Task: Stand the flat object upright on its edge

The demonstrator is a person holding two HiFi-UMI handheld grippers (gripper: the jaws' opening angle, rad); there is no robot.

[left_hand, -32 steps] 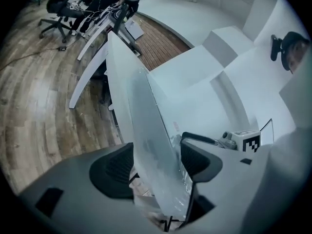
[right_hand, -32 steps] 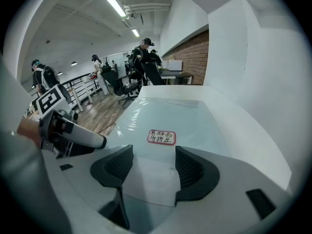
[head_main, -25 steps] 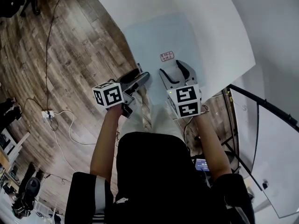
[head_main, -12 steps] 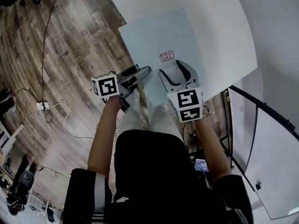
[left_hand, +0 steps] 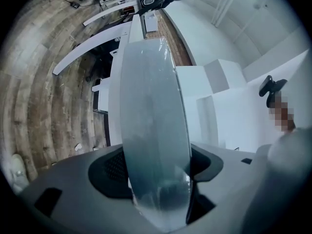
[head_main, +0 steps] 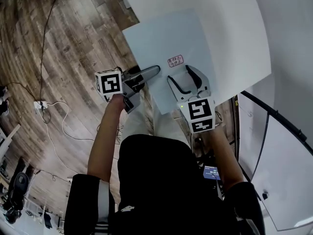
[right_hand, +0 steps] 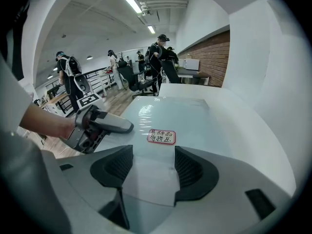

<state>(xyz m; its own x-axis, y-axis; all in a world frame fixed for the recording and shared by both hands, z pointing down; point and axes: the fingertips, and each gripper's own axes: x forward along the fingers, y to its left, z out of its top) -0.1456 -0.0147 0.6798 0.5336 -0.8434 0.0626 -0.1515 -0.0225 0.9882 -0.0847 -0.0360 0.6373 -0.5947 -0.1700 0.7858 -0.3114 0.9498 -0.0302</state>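
Looking down on a wood-plank floor (head_main: 73,48) filling the left of the head view and a white table (head_main: 234,23) filling the upper right. Finding a pale blue, translucent rectangular sheet (head_main: 171,38) lying flat on that table, not yet standing on edge, its left side jutting past the table edge over the floor. Seeing a person in a black top (head_main: 161,180) standing at the table's near corner, reaching forward with both forearms and holding 1 gripper in each hand. Watching the left gripper (head_main: 154,71) reaching in level from the sheet's left side, rolled so that its 2 jaws are sitting above and below the overhanging edge. Finding those jaws spread wide, with the sheet passing between them and not being clenched. Noting the right gripper (head_main: 180,73) pointing steeply down at the sheet's near edge, its 2 jaws likewise released, straddling a bare strip of sheet and pinching nothing. Spotting a small red-bordered label (head_main: 175,60) with printed characters sitting on the sheet, just beyond the right gripper's jaws.
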